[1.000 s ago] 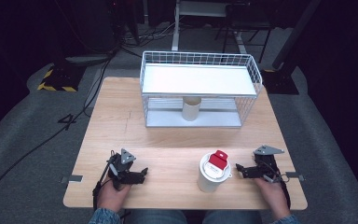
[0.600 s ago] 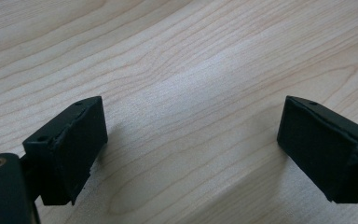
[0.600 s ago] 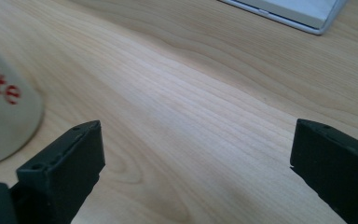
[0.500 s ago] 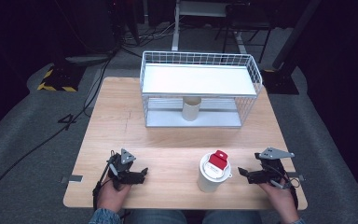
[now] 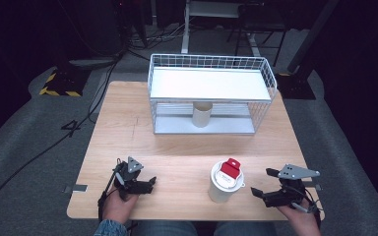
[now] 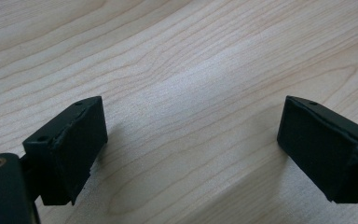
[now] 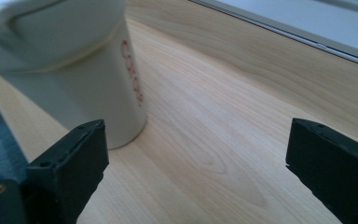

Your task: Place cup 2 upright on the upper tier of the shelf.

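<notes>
wooden counter point(image 5: 128, 123) carries everything; landmark is the white cup point(image 5: 225, 182) with a white lid and a red tab on top, standing upright near the counter's front edge, a bit right of centre. wire basket rack point(image 5: 211, 93) sits at the far side of the counter from the cup, a white shelf panel on top and a flat base below. a small cream cylinder point(image 5: 202, 114) stands upright inside the rack's lower level, straight back from the cup. right gripper point(image 5: 270, 184) rests just right of the cup, held in a hand point(image 5: 300, 219), fingers spread wide and empty, pointing toward the cup but apart from it; in the right gripper view the cup point(image 7: 70, 65) is beside the left finger point(image 7: 74, 163), red lettering on its side too blurred to read. left gripper point(image 5: 145, 183) lies well left of the cup, fingers released, only bare wood between them in the left gripper view point(image 6: 191, 154). black cable point(image 5: 44, 150) runs across the grey floor left of the counter.
</notes>
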The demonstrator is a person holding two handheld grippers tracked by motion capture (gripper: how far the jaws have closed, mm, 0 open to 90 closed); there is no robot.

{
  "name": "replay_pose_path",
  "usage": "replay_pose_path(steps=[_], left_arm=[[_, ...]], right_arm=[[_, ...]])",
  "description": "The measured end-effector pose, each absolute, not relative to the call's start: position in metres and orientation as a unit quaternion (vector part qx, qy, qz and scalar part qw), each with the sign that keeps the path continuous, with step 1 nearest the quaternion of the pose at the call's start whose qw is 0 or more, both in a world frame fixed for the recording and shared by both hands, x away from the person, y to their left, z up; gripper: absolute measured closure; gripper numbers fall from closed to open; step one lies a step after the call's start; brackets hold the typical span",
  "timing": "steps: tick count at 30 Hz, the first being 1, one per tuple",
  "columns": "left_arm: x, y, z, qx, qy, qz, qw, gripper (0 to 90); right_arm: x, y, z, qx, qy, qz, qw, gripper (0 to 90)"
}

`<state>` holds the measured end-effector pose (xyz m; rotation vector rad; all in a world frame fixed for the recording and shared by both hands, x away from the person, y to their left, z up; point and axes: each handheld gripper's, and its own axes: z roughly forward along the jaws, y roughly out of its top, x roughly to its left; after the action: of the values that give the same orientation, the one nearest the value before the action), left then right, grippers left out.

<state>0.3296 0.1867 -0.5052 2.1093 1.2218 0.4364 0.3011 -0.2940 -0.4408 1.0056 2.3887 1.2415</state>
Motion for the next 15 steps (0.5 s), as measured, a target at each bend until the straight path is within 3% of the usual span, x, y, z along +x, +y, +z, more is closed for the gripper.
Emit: replay_pose_path(steps=[15], left_arm=[[0.330,0.187,-0.505,0.805,0.466,0.167,0.327,9.0]], right_arm=[[0.291,-0.260,-0.440,0.286,0.833,0.466,0.087,4.9]])
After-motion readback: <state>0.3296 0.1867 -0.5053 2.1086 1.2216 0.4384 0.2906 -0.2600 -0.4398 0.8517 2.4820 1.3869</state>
